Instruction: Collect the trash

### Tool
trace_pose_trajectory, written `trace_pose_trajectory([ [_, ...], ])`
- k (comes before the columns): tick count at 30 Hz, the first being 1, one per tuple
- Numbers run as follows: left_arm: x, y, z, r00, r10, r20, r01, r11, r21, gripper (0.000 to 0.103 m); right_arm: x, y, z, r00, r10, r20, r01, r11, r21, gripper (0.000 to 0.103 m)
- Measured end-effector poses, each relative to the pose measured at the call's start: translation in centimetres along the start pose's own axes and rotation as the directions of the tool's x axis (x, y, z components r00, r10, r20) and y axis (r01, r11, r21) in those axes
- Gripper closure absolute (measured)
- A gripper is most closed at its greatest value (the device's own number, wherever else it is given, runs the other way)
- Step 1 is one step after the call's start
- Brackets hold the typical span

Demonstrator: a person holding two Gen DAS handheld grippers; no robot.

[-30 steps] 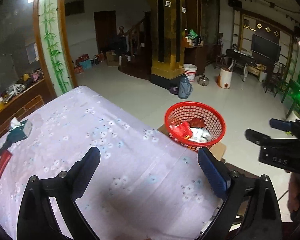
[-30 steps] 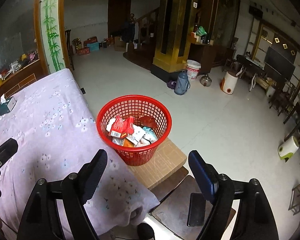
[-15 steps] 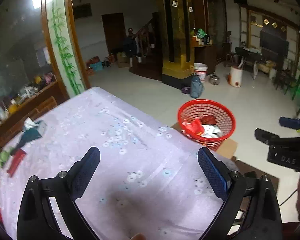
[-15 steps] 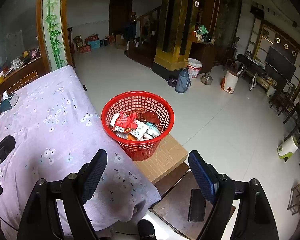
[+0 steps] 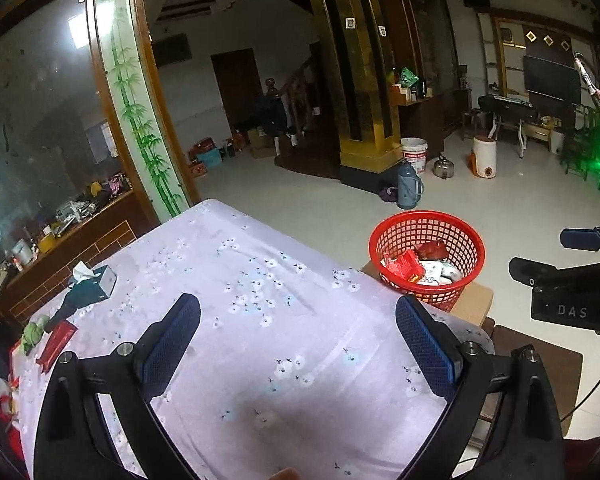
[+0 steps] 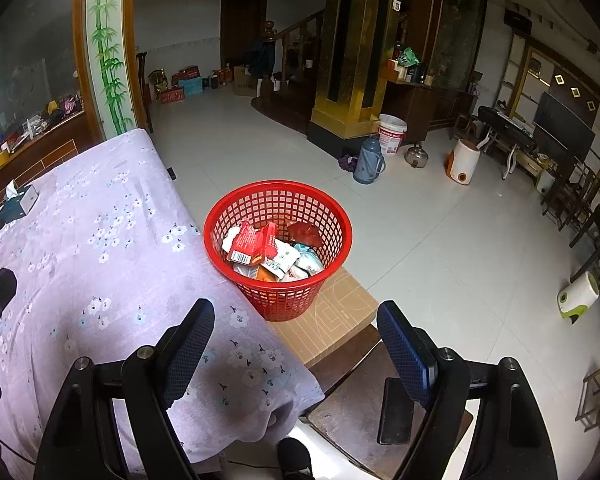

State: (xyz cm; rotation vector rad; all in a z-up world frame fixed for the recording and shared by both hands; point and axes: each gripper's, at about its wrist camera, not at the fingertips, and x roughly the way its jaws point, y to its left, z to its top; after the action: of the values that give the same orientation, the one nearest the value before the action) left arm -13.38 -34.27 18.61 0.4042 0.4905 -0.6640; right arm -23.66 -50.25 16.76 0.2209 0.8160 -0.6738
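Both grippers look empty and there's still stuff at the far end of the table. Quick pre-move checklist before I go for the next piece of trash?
1. Left gripper open and empty: ok.
2. Right gripper open and empty: ok.
3. Red basket upright on the cardboard box with room left: ok.
4. Next target in sight: ok; a red wrapper lies at the table's far left end, beside something green.
5. Path over the tablecloth toward it unobstructed: ok.
6. Whether the tissue box counts as trash: cannot tell.
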Motion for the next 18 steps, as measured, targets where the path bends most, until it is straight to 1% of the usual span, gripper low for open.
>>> trace_pose_trajectory([
  [2, 0.2, 0.1, 0.0, 1.0, -0.013, -0.011, 0.013, 1.0, -0.004, 0.005, -0.1, 0.0, 0.0, 1.0, -0.001, -0.001, 0.001, 1.0, -0.001, 0.016],
  [6, 0.5, 0.1, -0.2, 1.0, 0.002, -0.025, -0.002, 1.0, -0.004, 0.005, 0.2, 0.0, 0.1, 1.0, -0.001, -0.001, 0.001, 1.0, -0.005, 0.016],
  [10, 0.9, 0.6, -0.4, 0.999, -0.021, -0.048, 0.019, 0.999, -0.031, 0.006, 0.4, 0.1, 0.2, 1.0, 0.0, -0.001, 0.0, 1.0, -0.009, 0.016],
  [18, 1.1, 0.8, -0.5, 0.998, -0.02, -0.059, 0.017, 0.999, -0.048, 0.005, 0.9, 0.6, 0.6, 1.0, 0.0, -0.009, -0.001, 1.0, -0.022, 0.016],
])
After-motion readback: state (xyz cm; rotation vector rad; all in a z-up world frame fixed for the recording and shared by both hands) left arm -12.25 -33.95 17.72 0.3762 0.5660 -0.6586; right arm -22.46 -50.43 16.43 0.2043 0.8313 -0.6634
